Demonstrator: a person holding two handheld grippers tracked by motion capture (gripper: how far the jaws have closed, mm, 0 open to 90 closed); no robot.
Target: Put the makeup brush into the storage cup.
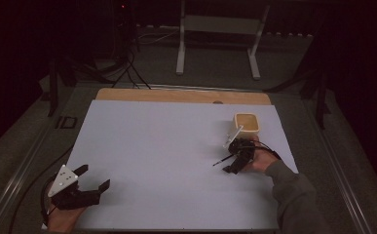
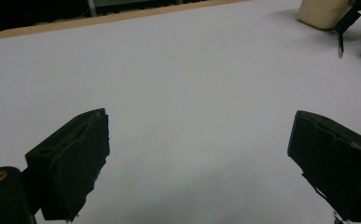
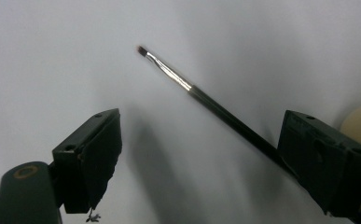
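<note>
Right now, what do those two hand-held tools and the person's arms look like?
Both are black. The left gripper carries a grey three-cornered plate dotted with small holes and trails a black cable. Its fingers are blocky, ragged-edged pads. The right gripper matches; that arm wears a grey sleeve.

Both grippers' jaws wide apart

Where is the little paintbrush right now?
In the high view the paintbrush lies on the white sheet at the right side, beside the right gripper and just in front of the tan cup.
</note>
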